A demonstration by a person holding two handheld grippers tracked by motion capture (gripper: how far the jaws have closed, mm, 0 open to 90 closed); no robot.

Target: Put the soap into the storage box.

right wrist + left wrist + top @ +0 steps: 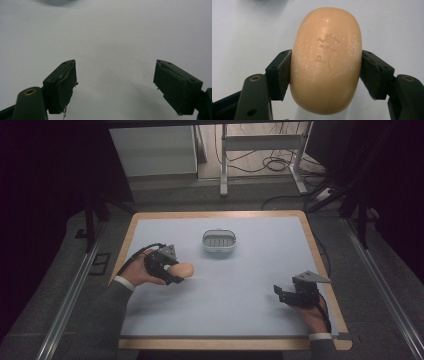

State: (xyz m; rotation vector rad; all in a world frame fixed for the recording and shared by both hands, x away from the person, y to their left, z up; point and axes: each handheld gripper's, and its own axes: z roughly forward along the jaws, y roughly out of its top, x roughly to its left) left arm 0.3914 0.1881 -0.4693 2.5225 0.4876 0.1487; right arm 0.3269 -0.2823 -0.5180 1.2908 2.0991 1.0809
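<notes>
— From above, where is your soap bar (181, 269)?
— Left of the dish (219, 240), clamped in your left gripper (172, 276); your right gripper (281, 293) rests spread, empty.
— Close up?
— Pads (279, 75) squeeze its flanks: hard, slick, light. Grip mid-waist.

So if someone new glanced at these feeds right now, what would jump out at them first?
Probably the smooth peach-coloured oval soap bar, clamped across its middle by the left gripper over the left part of the pale blue table mat. Next, the small white oval soap dish with a slotted floor, standing alone toward the mat's far side. The right gripper rests near the right edge, fingers apart with nothing between them.
</notes>
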